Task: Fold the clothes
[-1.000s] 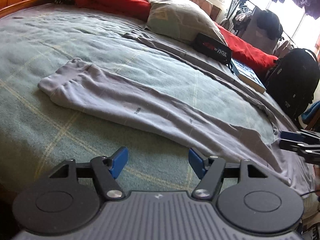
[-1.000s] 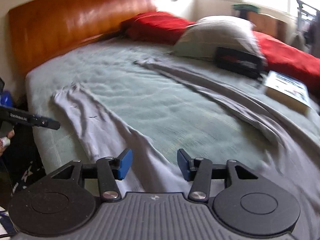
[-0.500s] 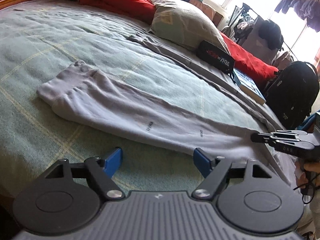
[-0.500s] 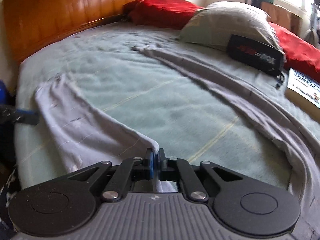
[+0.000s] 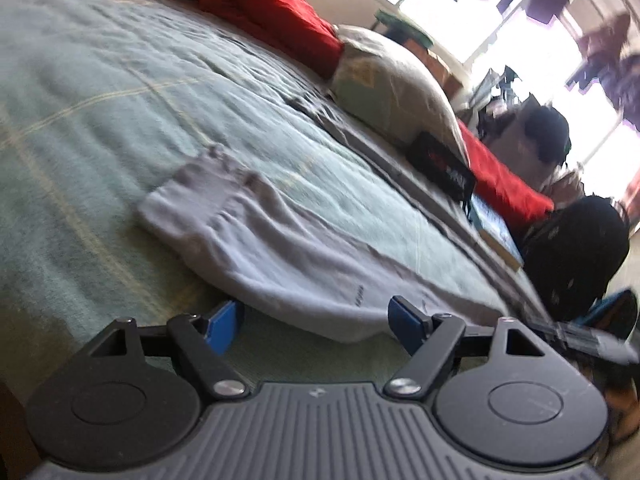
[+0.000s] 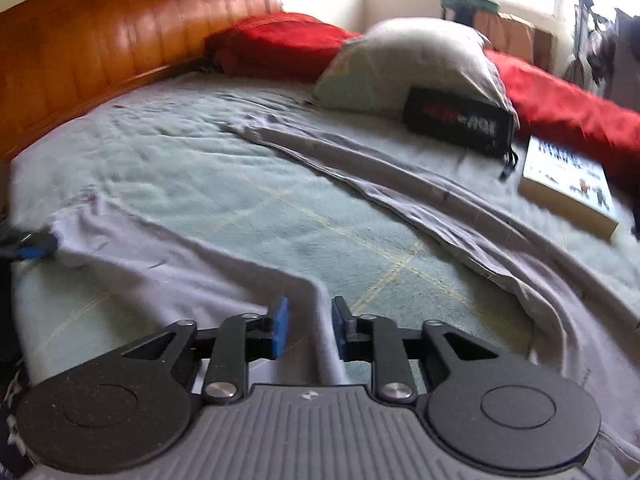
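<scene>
Pillow [image 6: 408,60], black pouch [image 6: 460,124] and book [image 6: 568,184] beyond grey garment [image 6: 168,256]; left gripper [image 5: 312,322] wide apart, right gripper [image 6: 308,326] slightly parted.

Daylight floods in from the windows [image 5: 520,32], blown out to white glare with purple fringing. Both views are motion-blurred and soft. Fisheye distortion bows the bed [image 6: 200,184]. The headboard [image 6: 120,48] shows glossy reflections.
</scene>
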`<state>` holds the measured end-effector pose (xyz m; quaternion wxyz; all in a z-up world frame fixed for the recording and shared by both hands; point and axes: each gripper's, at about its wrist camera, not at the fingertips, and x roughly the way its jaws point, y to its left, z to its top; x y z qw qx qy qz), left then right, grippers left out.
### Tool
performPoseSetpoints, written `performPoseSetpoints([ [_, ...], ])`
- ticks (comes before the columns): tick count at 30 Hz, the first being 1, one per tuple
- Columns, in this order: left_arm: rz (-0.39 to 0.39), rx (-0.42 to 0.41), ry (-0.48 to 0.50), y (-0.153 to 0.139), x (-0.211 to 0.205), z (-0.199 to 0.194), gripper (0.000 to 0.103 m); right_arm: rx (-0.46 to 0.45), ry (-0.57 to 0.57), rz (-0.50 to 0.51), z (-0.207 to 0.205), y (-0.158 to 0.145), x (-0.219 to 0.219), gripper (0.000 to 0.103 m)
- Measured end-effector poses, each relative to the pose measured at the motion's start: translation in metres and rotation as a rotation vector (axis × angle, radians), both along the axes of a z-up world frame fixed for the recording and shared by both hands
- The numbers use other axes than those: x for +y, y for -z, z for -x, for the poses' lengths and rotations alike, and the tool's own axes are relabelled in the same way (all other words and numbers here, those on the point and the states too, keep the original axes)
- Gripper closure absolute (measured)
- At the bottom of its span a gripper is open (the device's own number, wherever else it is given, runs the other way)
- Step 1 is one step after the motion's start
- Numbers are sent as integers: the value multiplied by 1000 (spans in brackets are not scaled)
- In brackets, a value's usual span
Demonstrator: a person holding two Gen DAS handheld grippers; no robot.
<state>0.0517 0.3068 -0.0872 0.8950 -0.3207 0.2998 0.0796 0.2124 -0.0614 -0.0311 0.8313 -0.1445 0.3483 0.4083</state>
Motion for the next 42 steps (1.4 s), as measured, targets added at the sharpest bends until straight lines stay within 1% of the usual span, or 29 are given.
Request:
performPoseSetpoints([
  [2, 0, -1, -19, 2, 7, -4, 24, -14, -24, -9, 13, -6, -4, 69],
  [5, 1, -2, -48, 5, 17, -9, 35, -36, -61, -21, 33, -14, -10, 69],
  [7, 1, -3, -67, 7, 23, -13, 58, -61, -121, 0, 51, -14, -6, 69],
  [8, 1, -3, -77, 8, 27, -15, 63, -78, -161, 18, 60, -12, -2, 69],
  [9, 1, -4, -86, 9, 30, -17, 74, -96, -196, 38, 68, -9, 3, 69],
  [10, 1, -4, -96, 10, 33, -19, 79, -115, -224, 60, 74, -6, 7, 69],
  [12, -5, 1, -107, 11, 38, -23, 80, -150, -270, 104, 84, 2, 17, 70],
  [15, -40, 25, -99, 9, 38, -31, 81, -187, -299, 169, 85, 18, 30, 70],
  [18, -66, 37, -93, 7, 38, -37, 81, -199, -289, 184, 74, 28, 36, 70],
  [21, -86, 56, -93, 5, 39, -46, 81, -217, -274, 179, 70, 26, 40, 71],
  [25, -130, 81, -78, 2, 38, -58, 81, -260, -300, 235, 68, 31, 47, 71],
  [29, -149, 93, -66, 1, 39, -66, 81, -250, -290, 235, 57, 35, 49, 72],
  [30, -150, 95, -63, 0, 39, -66, 82, -251, -282, 241, 54, 36, 50, 75],
  [31, -151, 98, -60, 0, 40, -67, 85, -262, -274, 254, 54, 37, 50, 86],
  [32, -152, 100, -58, -1, 40, -66, 86, -273, -265, 268, 53, 38, 50, 98],
  [34, -152, 104, -60, -3, 41, -66, 90, -268, -256, 257, 55, 35, 48, 99],
  [36, -151, 104, -60, -8, 42, -63, 91, -255, -249, 235, 58, 30, 44, 99],
  [42, -191, 78, -48, -29, 41, -53, 93, -144, -283, 134, 80, 4, 33, 99],
])
